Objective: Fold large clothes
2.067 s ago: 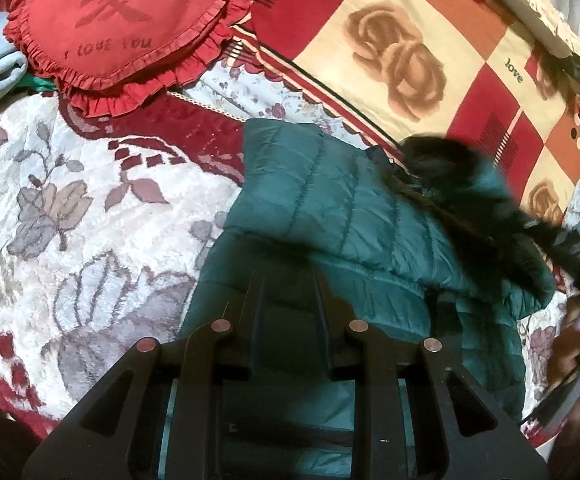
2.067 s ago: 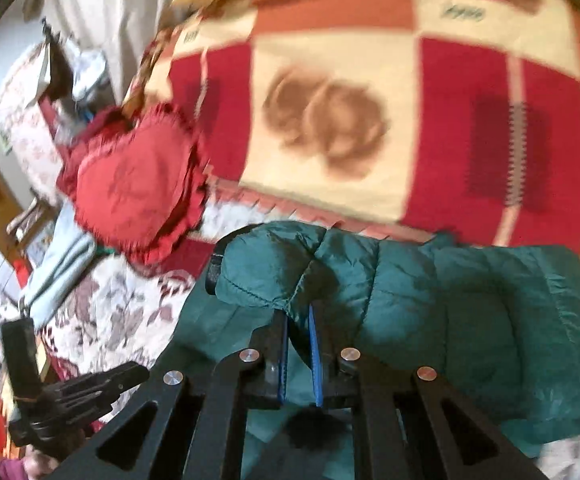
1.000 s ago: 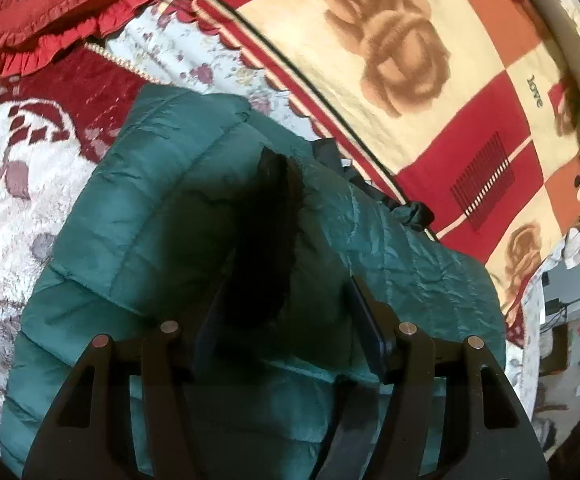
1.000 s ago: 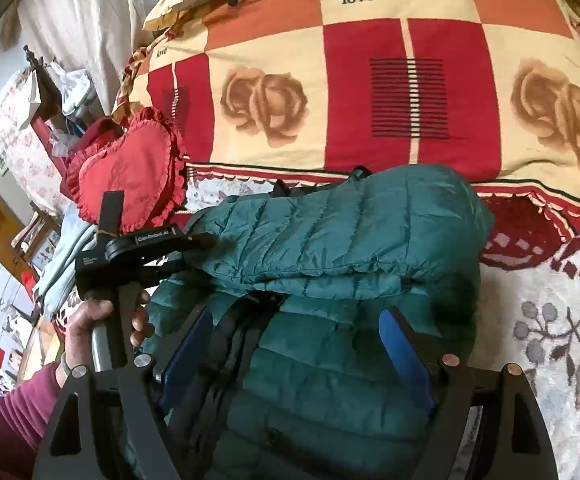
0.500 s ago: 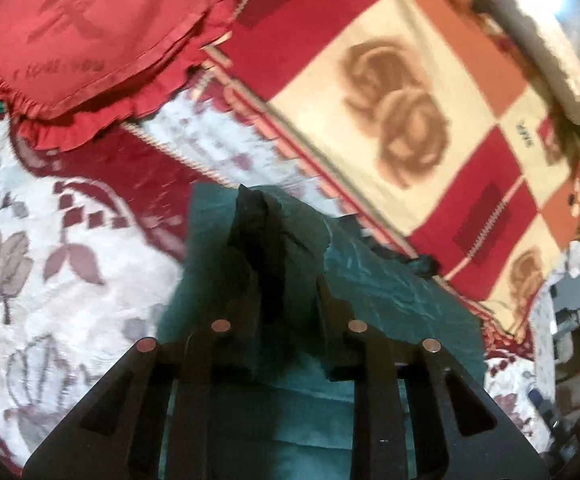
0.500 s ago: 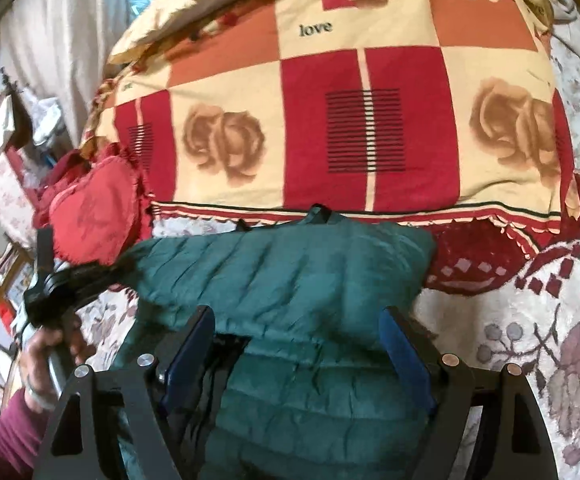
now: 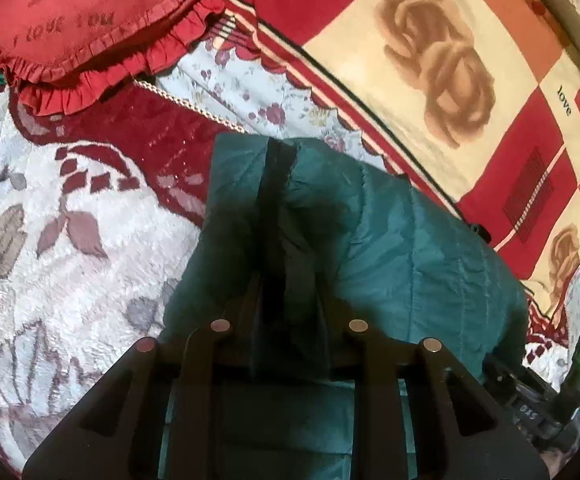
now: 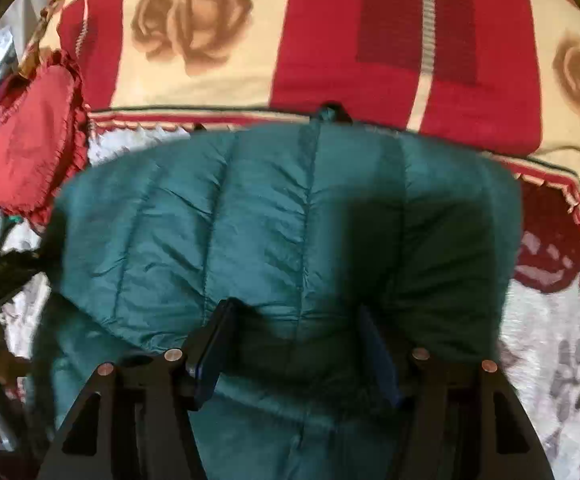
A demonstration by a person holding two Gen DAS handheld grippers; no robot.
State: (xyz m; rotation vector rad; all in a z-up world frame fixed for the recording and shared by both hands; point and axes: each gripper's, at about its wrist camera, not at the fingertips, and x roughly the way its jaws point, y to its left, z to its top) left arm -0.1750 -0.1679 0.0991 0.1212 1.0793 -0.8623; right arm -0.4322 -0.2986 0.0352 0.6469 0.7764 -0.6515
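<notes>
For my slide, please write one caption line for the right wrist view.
Right tool closing around a puffy fold of the green quilted jacket on a floral bedspread.

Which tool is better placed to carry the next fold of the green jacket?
Left, probably. The left tool is already clamped on a dark edge strip of the green jacket. The right tool is closing around a puffy fold, grip not yet made.

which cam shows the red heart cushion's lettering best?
Left wrist: the red heart cushion fills the top left corner, and its "I love you" lettering is readable. In the right wrist view it is small, blurred at the left edge, with no lettering visible.
</notes>
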